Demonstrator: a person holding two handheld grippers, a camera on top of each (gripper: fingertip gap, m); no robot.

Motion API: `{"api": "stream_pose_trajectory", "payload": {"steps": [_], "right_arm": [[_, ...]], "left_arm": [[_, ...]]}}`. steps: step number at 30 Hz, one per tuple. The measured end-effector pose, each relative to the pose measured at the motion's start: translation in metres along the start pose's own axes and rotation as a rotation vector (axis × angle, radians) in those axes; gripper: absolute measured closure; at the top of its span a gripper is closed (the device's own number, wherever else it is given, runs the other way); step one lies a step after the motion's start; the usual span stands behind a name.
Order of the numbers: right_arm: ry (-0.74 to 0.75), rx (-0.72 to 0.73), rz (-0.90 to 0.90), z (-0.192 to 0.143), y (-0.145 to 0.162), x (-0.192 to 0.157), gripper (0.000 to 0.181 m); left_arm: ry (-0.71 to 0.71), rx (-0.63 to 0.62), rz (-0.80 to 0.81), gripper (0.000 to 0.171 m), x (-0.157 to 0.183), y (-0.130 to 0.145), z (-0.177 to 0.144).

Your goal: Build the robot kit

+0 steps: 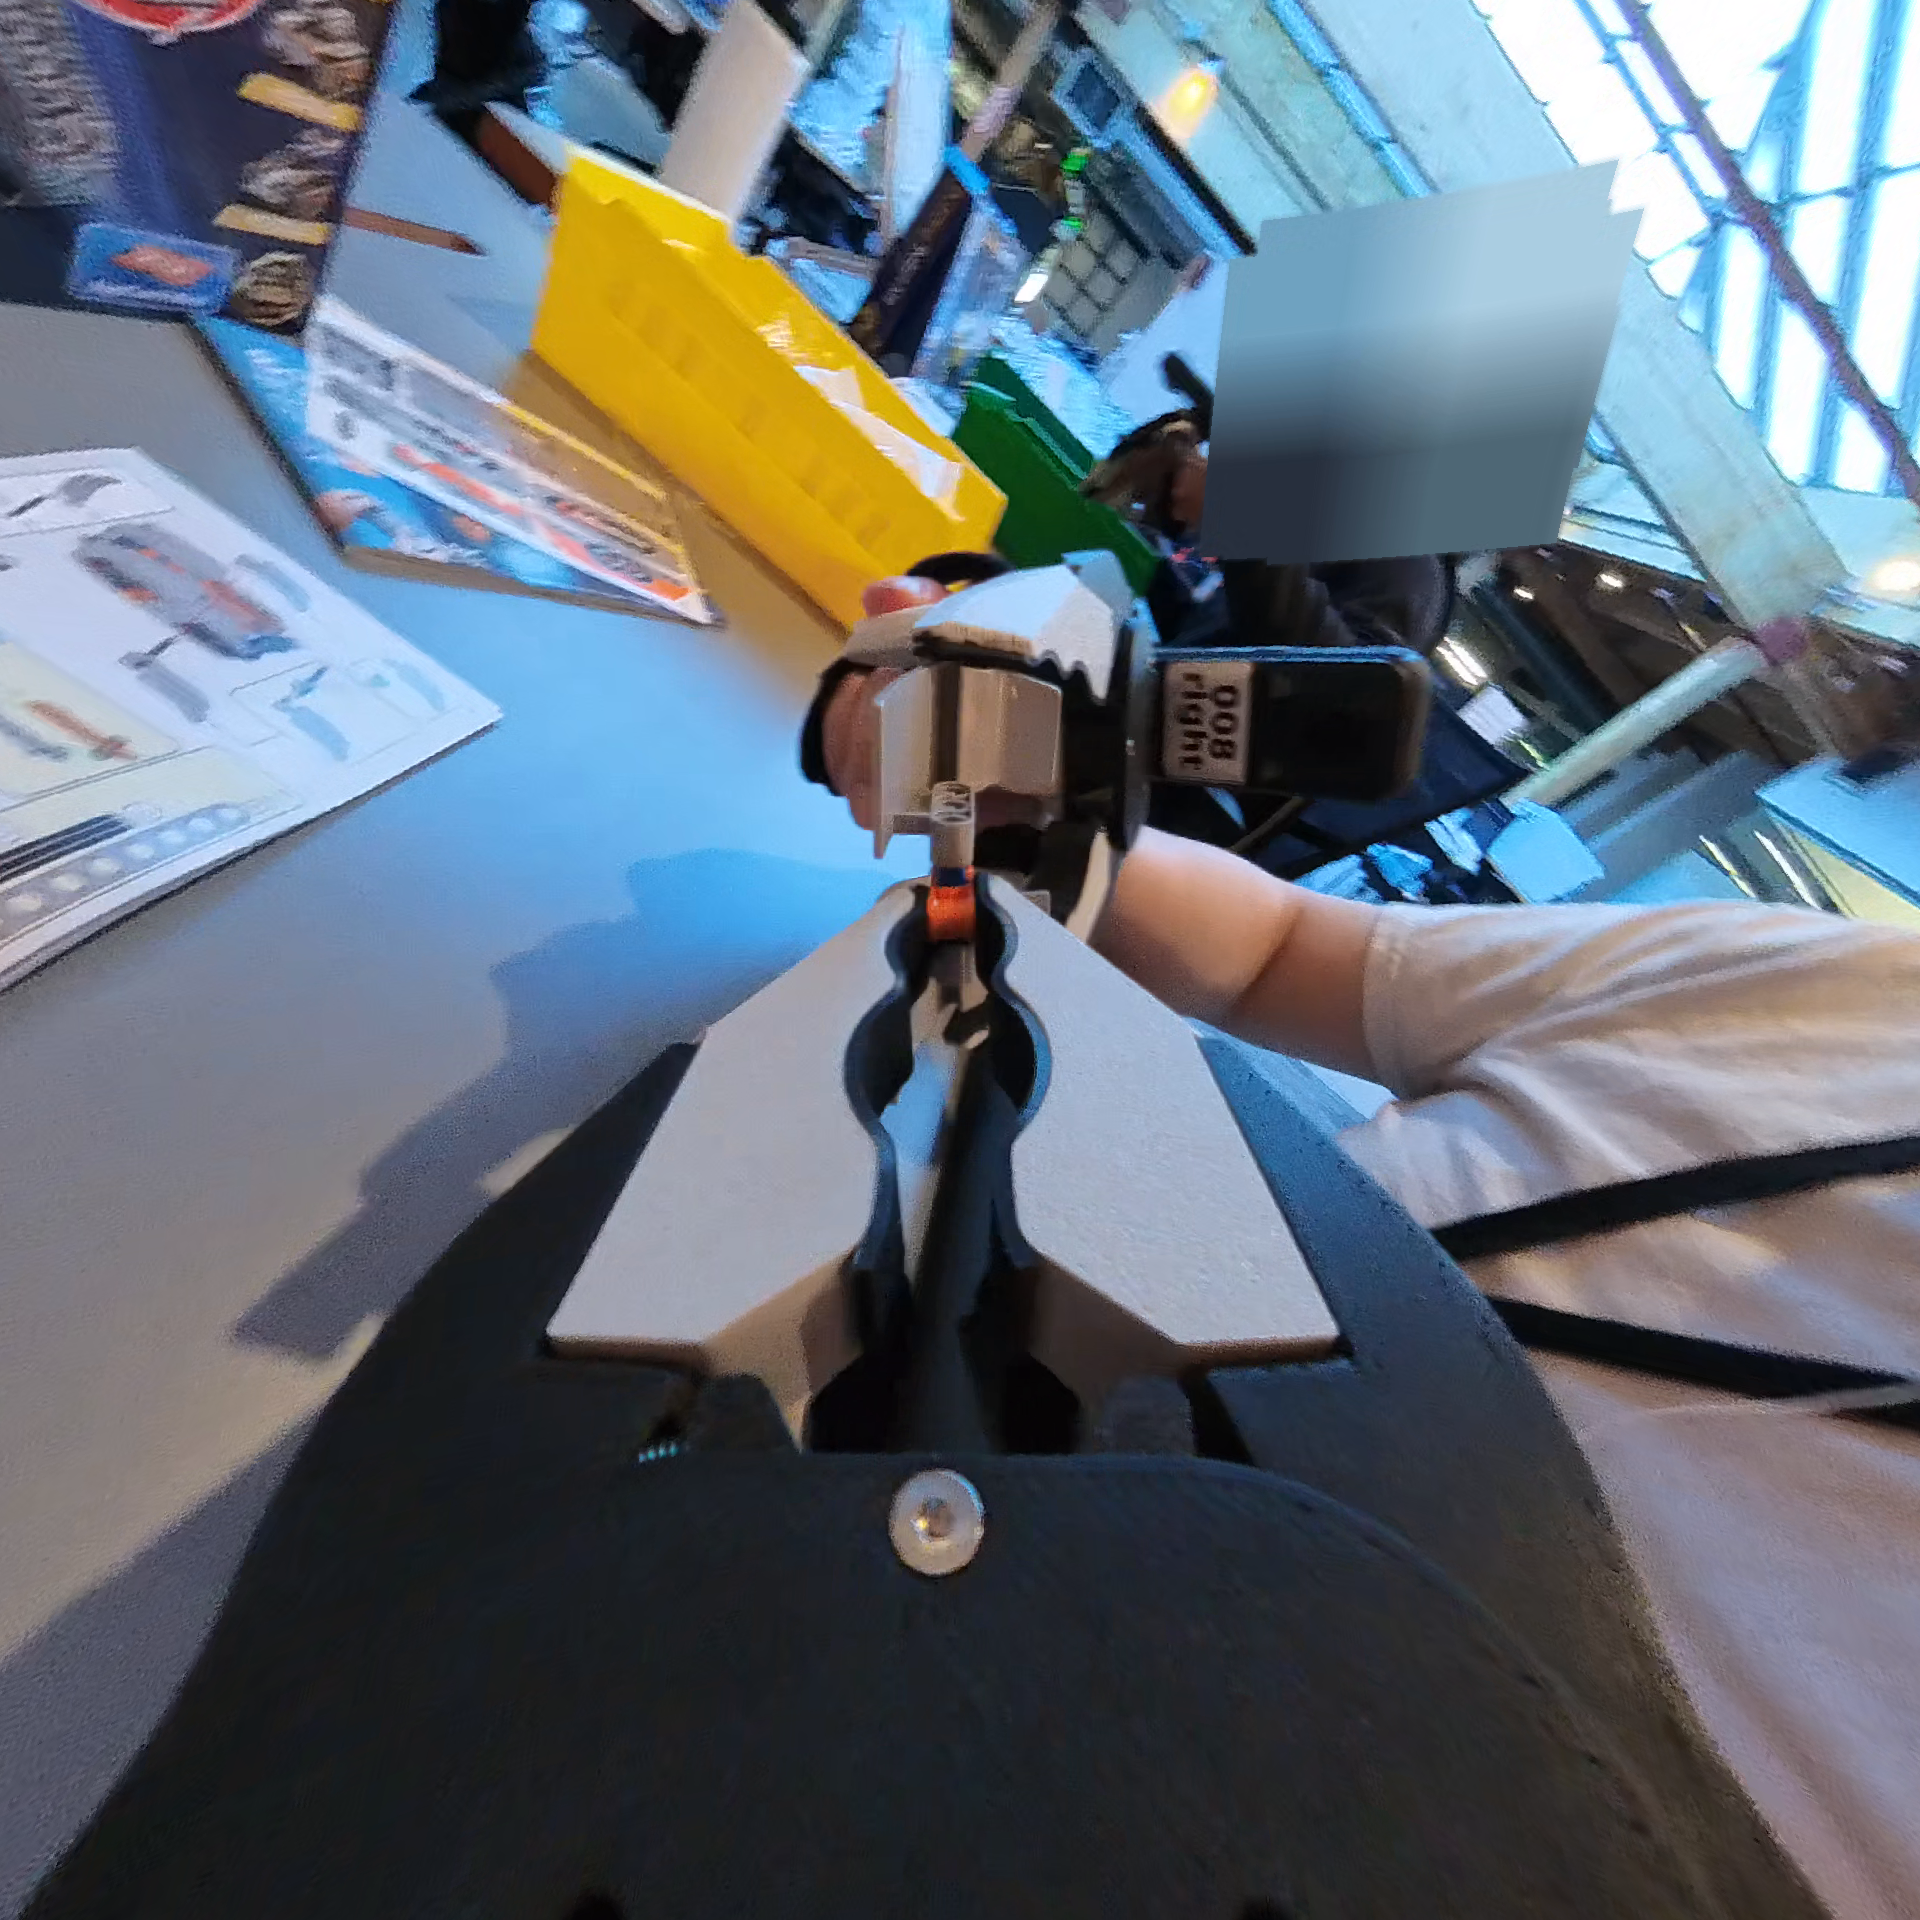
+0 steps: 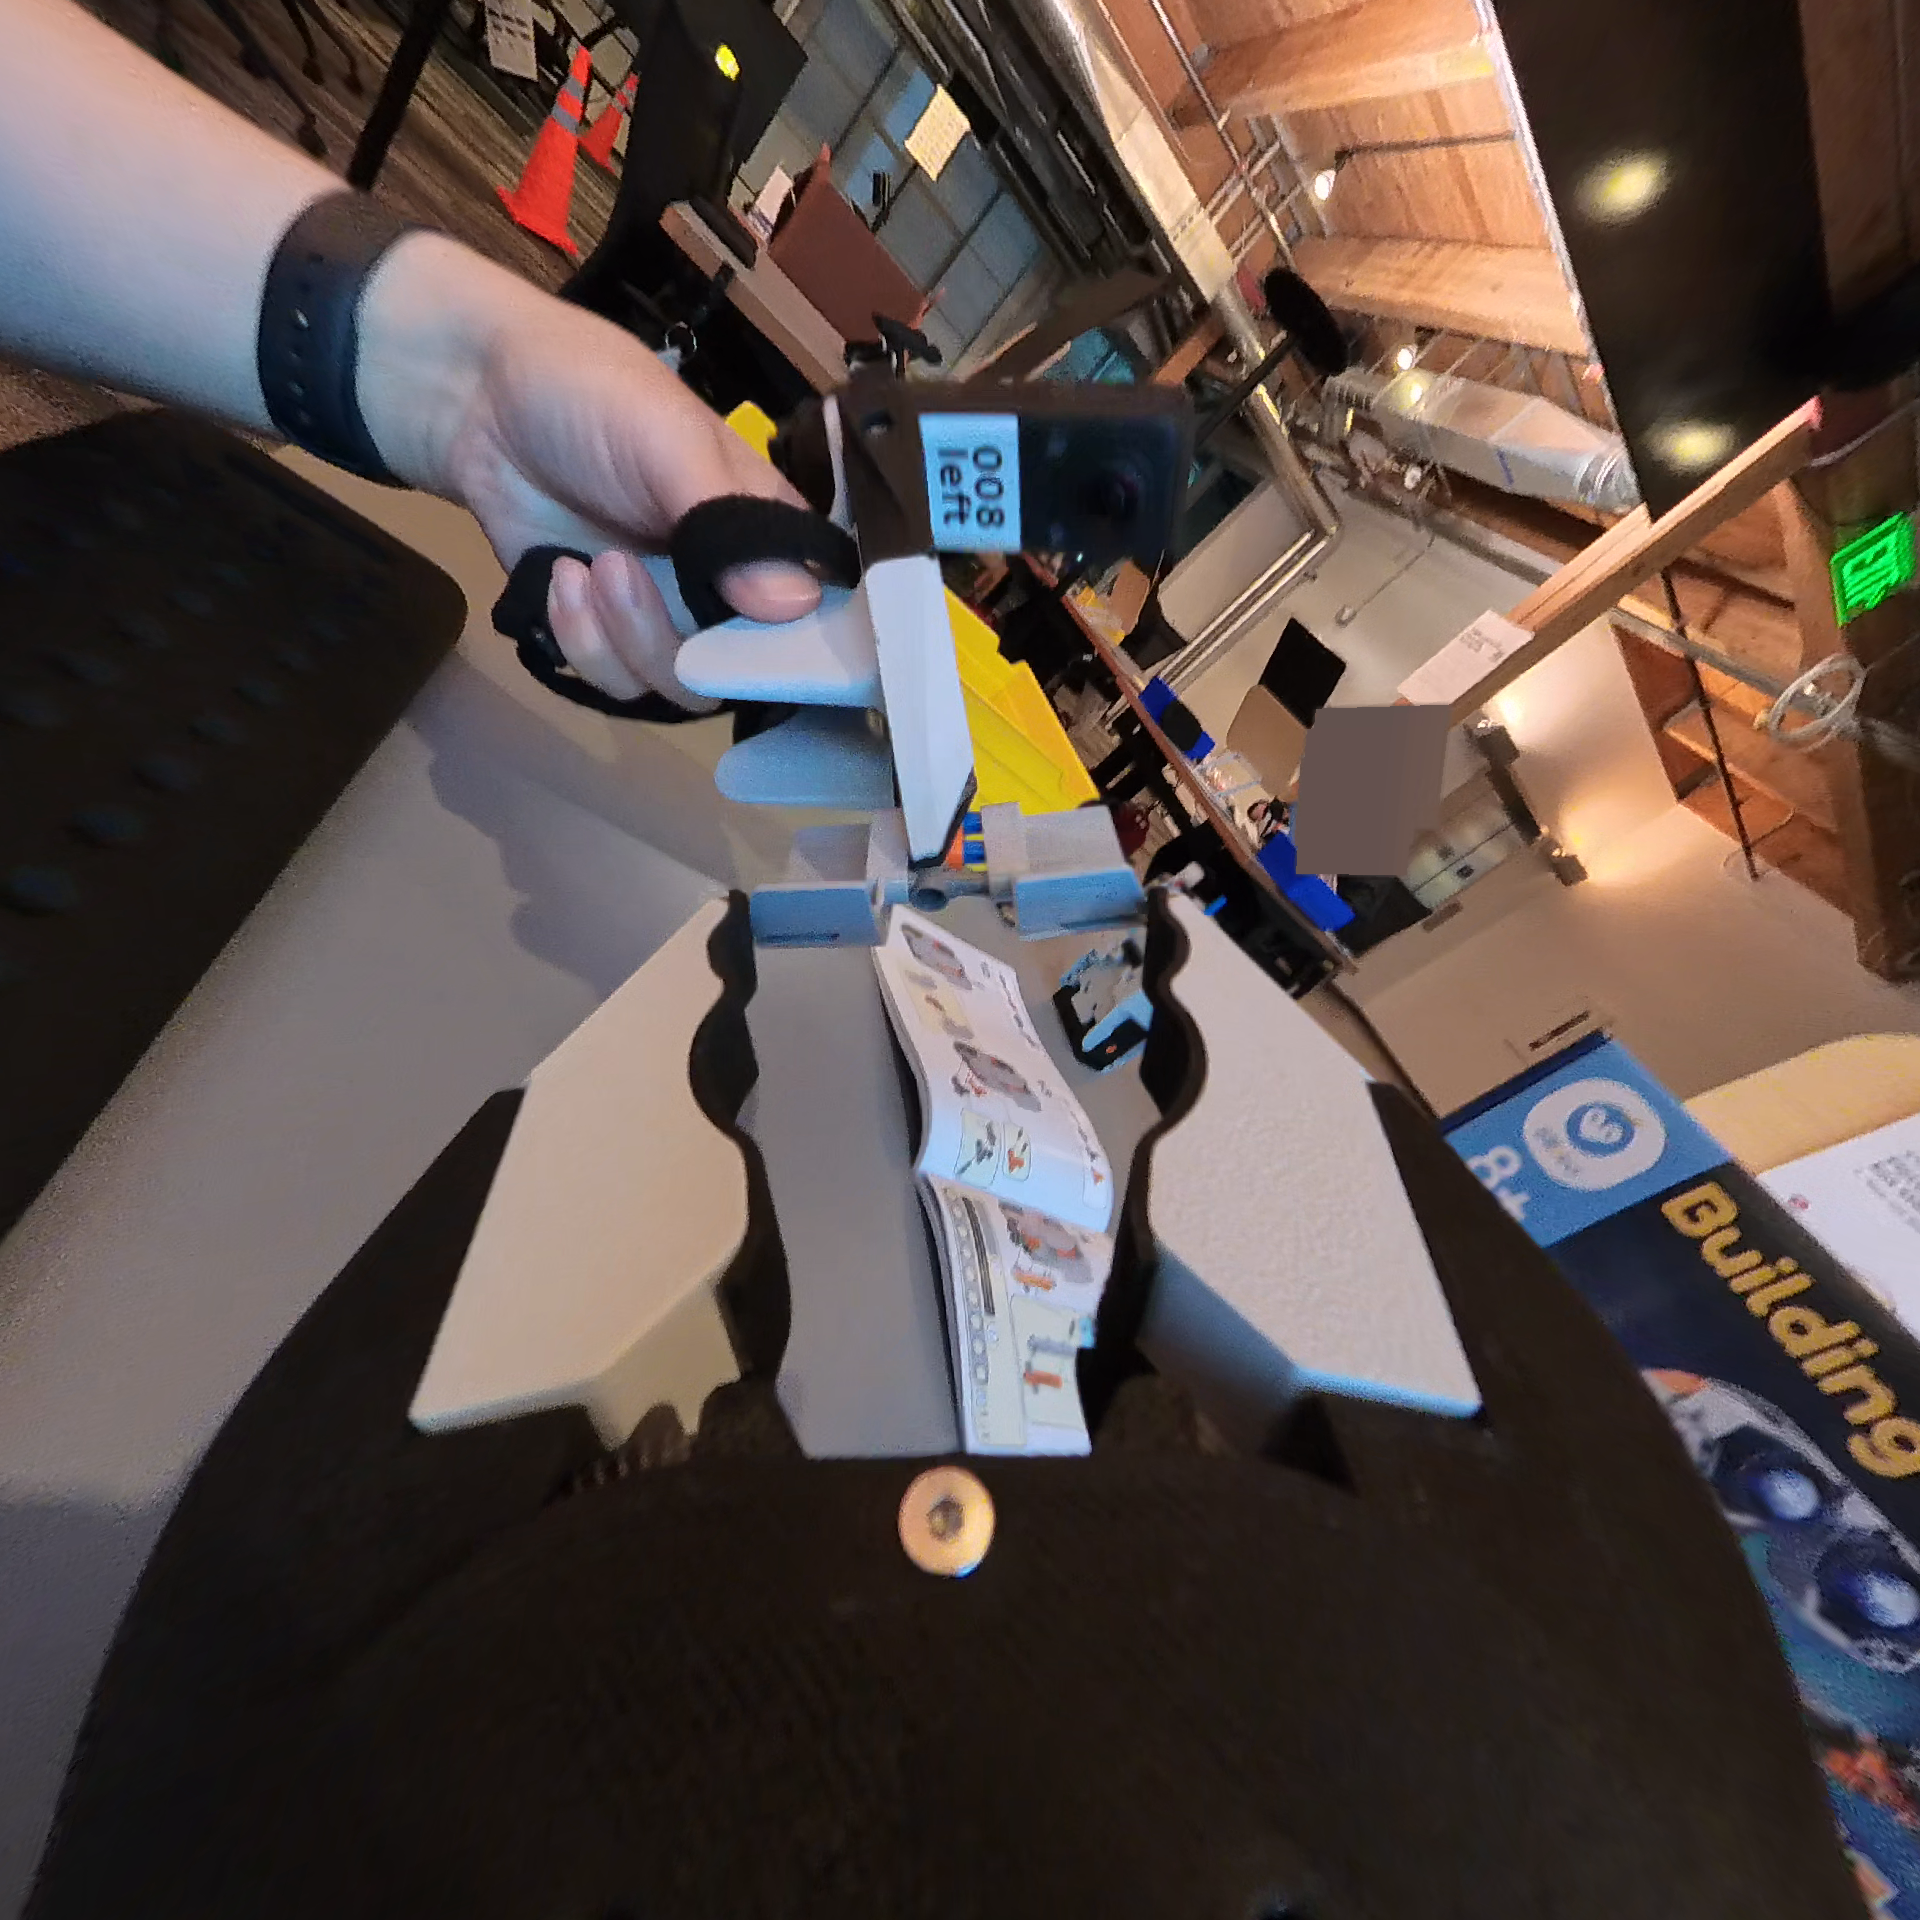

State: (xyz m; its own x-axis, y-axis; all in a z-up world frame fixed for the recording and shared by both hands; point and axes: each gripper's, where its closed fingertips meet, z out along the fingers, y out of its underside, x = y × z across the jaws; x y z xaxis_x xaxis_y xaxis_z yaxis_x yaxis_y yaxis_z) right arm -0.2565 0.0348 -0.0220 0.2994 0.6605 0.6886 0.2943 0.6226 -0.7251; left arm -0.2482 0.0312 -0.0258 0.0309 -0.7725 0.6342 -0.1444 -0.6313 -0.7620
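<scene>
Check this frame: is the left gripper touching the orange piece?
Touching. In the left wrist view, the left gripper has its fingertips closed against both sides of the orange piece, no gap showing.

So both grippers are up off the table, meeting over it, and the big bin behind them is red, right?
Not quite: the bin is yellow, as the left wrist view shows. The rest holds: the left gripper, shut on a small orange-and-grey toy piece, meets the right gripper above the table.
</scene>
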Motion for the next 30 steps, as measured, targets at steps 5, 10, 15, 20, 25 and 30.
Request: {"api": "stream_pose_trajectory", "payload": {"steps": [5,10,15,20,25,30], "right_arm": [[0.034,-0.142,0.185,0.001,0.046,0.013,0.085],[0.171,-0.289,0.204,-0.013,0.087,0.033,0.091],[0.199,-0.378,0.195,-0.012,0.1,0.03,0.094],[0.182,-0.398,0.159,-0.009,0.098,0.023,0.096],[0.172,-0.409,0.161,-0.01,0.101,0.022,0.097],[0.18,-0.432,0.2,-0.015,0.098,0.027,0.104]], "left_arm": [[-0.429,-0.016,0.174,0.166,-0.048,-0.018,-0.016],[-1.247,-0.207,0.595,0.167,-0.089,-0.059,-0.079],[-1.457,-0.278,0.776,0.166,-0.076,-0.079,-0.079],[-1.419,-0.258,0.768,0.167,-0.068,-0.079,-0.07],[-1.4,-0.248,0.744,0.167,-0.066,-0.078,-0.07],[-1.176,-0.182,0.583,0.167,-0.066,-0.063,-0.052]]}}
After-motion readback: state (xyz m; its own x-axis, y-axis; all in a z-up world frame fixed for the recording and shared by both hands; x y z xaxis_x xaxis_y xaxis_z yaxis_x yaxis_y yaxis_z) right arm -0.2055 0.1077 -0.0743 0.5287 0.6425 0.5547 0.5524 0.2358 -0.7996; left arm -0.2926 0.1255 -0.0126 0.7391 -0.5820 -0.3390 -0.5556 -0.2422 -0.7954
